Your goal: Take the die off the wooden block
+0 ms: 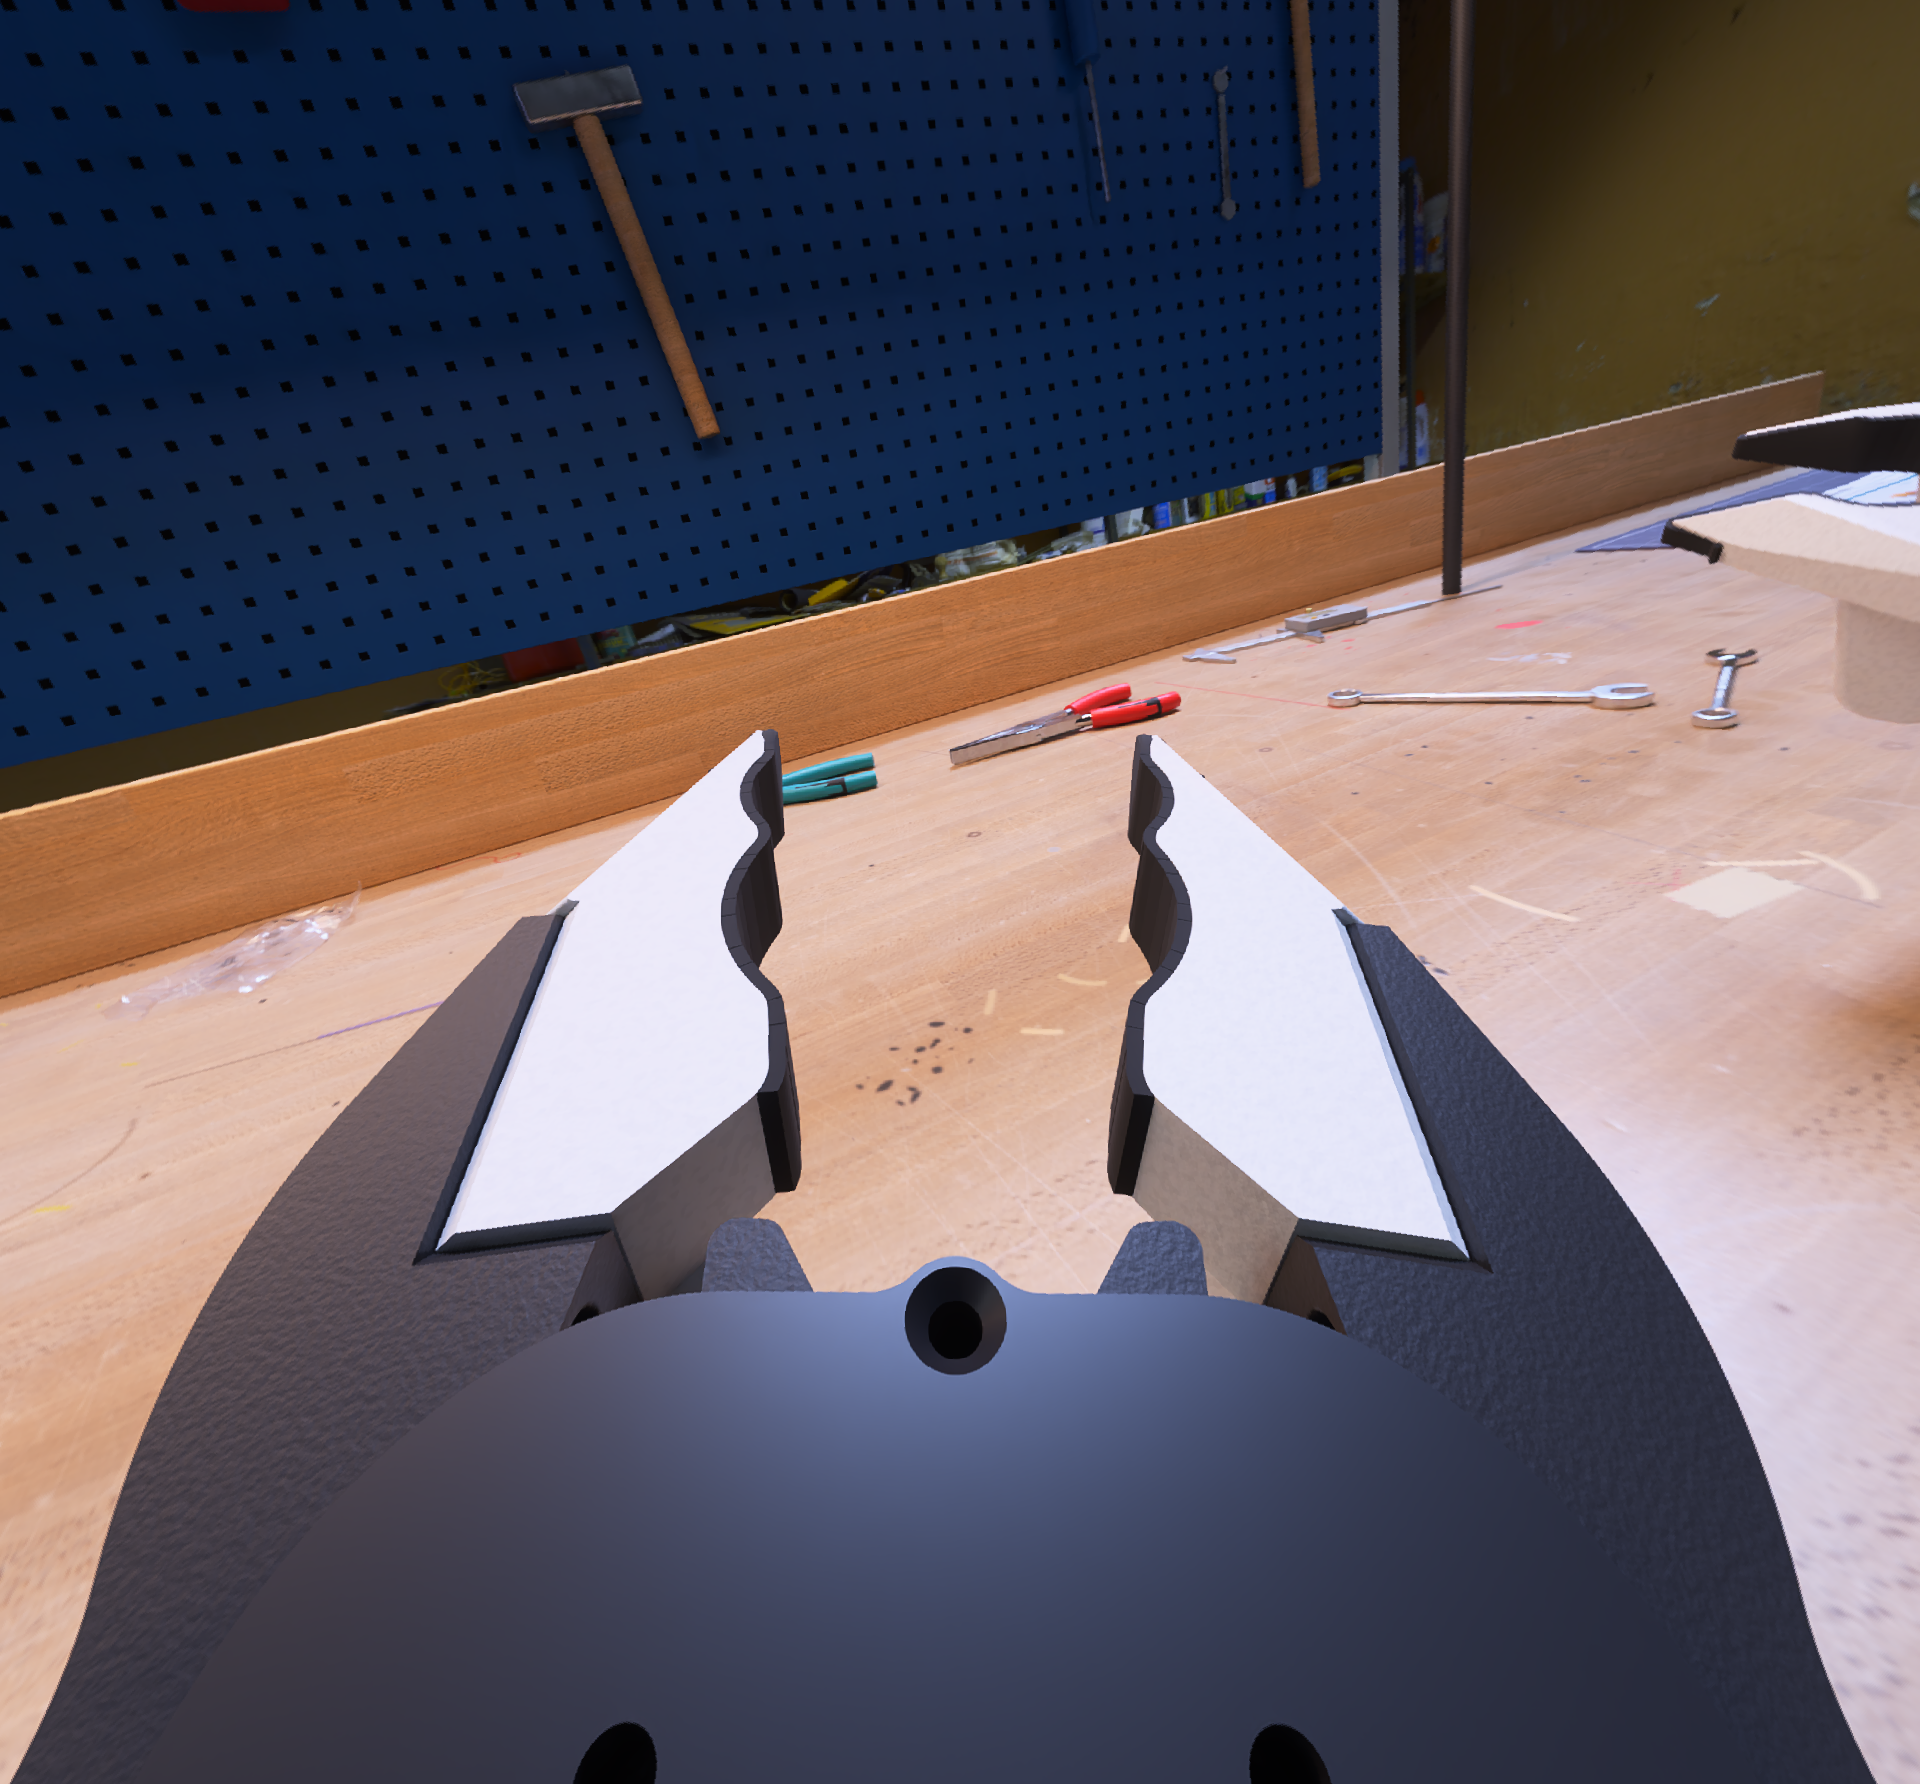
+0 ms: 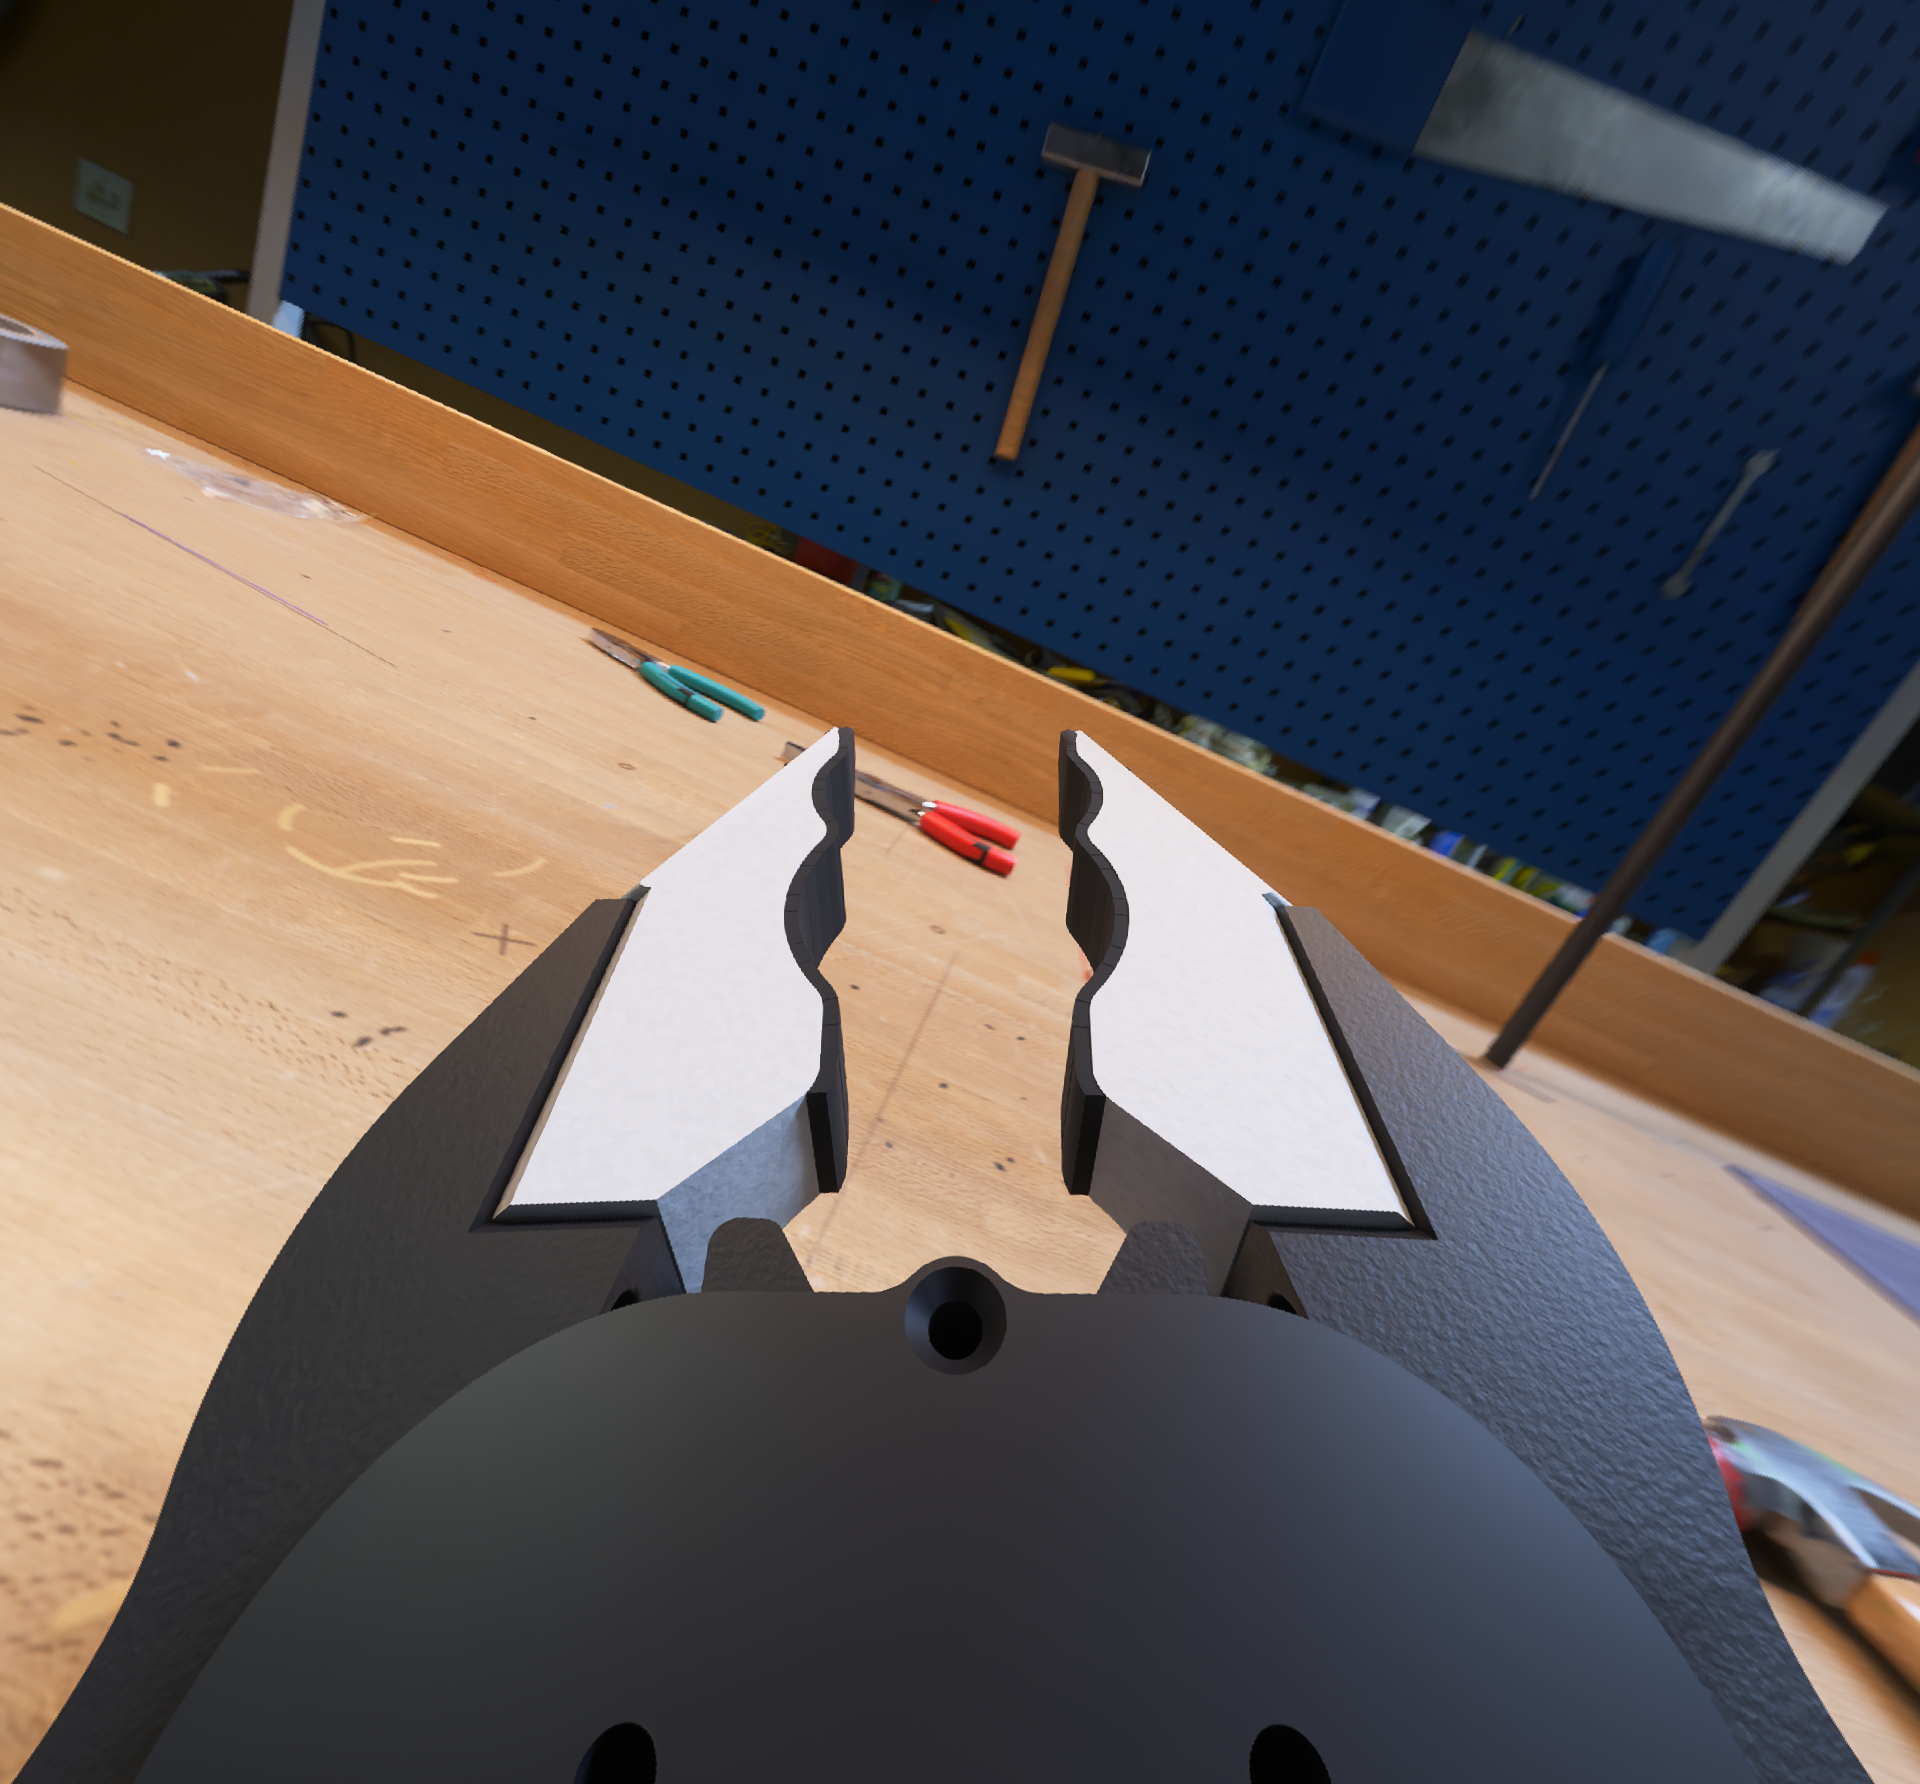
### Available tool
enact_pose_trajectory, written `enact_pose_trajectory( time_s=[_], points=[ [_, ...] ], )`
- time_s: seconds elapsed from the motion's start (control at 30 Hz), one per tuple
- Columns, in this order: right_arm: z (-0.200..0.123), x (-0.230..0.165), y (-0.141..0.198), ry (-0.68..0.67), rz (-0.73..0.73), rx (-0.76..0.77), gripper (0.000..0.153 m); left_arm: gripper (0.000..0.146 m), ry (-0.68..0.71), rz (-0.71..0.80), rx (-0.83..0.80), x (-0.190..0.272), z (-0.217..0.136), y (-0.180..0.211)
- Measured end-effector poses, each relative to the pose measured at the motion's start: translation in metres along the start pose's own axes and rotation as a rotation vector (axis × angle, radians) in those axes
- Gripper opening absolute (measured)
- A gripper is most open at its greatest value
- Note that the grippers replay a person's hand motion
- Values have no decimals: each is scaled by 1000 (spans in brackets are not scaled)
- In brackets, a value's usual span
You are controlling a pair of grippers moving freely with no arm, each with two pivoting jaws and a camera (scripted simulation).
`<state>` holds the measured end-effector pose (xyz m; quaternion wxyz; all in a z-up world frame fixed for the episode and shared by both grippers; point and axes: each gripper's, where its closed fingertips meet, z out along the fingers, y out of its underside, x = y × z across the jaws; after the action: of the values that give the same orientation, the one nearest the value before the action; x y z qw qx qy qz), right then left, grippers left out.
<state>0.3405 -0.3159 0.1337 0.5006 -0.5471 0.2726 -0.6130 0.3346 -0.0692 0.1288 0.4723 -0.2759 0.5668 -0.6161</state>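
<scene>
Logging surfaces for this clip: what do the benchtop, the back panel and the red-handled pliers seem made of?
Benchtop: pale wood with visible grain, scratches and dark specks, probably unvarnished. Back panel: blue pegboard with regular holes, likely painted metal, though the look leaves that open. Pliers: bare grey metal jaws, glossy red handles, probably plastic or rubber.

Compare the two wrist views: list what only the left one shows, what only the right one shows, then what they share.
Only the left wrist view: two wrenches on the bench, and the right gripper at its edge. Only the right wrist view: a hammer lying on the bench and a tape roll. Both: red pliers, teal pliers, the pegboard's hanging hammer, open empty jaws. Neither shows the die.
</scene>
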Motion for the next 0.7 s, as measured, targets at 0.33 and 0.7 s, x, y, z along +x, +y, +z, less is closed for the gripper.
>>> enact_pose_trajectory(
  time_s=[0.33,0.7],
  points=[
    [-8,-20,-2,-74,-147,37,33,70,-3,-53,73,0,-16,-13],
    [-8,-16,-5,-58,-137,63,51,125,-136,1,86,-22,-16,-12]
  ],
)
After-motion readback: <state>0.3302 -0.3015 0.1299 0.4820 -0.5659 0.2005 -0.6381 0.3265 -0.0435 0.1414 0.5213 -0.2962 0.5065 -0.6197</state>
